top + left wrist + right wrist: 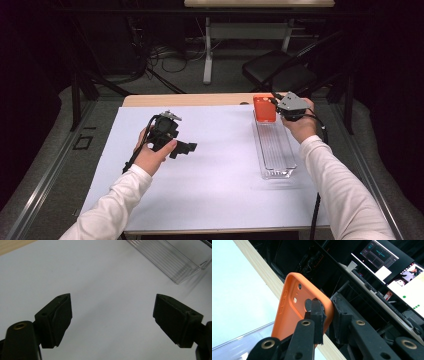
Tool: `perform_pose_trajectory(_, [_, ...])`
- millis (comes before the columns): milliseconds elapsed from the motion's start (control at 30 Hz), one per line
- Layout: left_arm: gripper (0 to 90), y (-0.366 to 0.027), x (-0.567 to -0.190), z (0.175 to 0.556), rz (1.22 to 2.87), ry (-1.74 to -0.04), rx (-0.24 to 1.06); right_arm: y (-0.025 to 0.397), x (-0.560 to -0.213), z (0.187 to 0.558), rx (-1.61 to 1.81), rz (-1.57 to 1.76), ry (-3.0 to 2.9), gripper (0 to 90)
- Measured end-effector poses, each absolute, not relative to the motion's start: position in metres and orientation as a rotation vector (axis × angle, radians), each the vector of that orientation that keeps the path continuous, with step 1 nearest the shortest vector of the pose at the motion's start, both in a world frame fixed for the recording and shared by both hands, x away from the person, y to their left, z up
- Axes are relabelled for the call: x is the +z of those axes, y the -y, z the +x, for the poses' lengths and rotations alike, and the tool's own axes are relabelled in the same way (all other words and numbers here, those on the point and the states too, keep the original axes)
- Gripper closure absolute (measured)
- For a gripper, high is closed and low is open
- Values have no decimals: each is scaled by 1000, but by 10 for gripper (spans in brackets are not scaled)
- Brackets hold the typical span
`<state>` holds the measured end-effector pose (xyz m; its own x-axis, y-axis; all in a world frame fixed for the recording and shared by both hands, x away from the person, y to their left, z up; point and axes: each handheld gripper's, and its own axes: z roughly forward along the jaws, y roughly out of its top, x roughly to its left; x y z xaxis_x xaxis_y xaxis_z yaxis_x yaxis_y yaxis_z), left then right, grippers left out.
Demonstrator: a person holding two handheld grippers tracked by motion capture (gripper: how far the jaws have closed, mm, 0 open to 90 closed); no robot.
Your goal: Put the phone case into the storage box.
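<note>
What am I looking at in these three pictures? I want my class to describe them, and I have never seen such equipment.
A person sits at a table covered with a white sheet, holding a hand-worked black gripper in each hand. One picture looks down from above; the other two come from cameras riding on the grippers. The left gripper hovers over the sheet, its jaws wide apart and empty. The right gripper has its jaws closed on an orange rubbery phone case, held at the far end of a long clear plastic tray.
</note>
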<state>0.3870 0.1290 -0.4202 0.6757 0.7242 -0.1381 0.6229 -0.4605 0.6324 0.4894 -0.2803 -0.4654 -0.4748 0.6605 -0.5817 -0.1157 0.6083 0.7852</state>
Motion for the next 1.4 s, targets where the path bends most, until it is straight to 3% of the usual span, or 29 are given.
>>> perform_pose_trajectory(600, [162,-132,-419,385,2214,-1040,198,282,-481,495,1009,455,-1837,797])
perform_pose_trajectory(1400, [162,-132,-421,385,2215,-1039,194,298,-476,510,870,457,-1897,772])
